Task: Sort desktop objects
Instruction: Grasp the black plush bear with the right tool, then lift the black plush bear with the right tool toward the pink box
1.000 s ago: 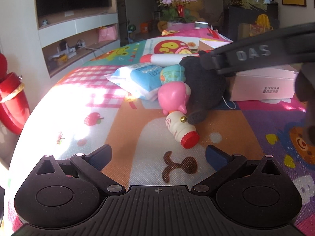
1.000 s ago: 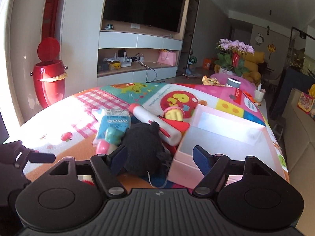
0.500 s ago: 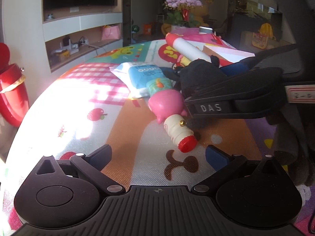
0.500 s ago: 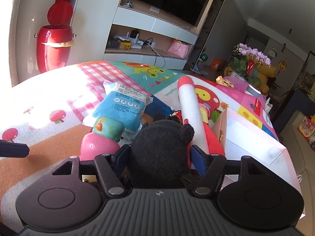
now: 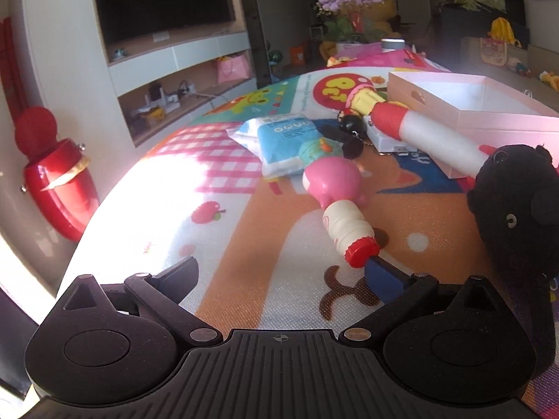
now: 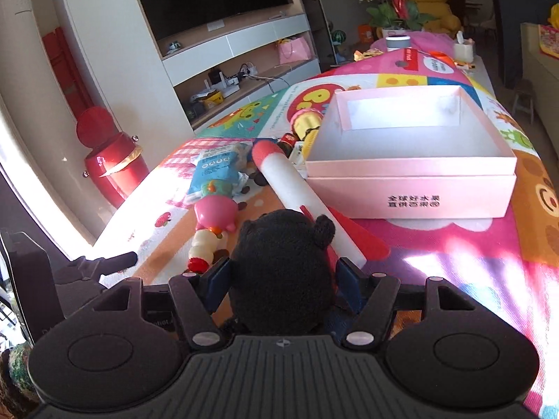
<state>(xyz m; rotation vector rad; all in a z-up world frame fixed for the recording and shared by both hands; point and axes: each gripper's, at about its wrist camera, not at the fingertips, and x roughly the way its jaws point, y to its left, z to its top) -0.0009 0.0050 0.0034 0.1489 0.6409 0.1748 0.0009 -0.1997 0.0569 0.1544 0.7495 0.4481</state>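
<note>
Since a second ago the right gripper (image 6: 281,276) has closed in on the black plush toy (image 6: 283,272), lifted it off the heap and swung it toward the pink box (image 6: 412,188), its pads pinching the toy's sides. That box, at one o'clock from the toy, looks empty. Left gripper (image 5: 279,272) hangs spread over the mat (image 5: 244,244), holding nothing. Sorting has barely begun, I'd say: yoghurt bottle (image 5: 349,235), pink pig toy (image 5: 332,179), blue packet (image 5: 283,139) and white tube (image 5: 436,143) lie loose.
</note>
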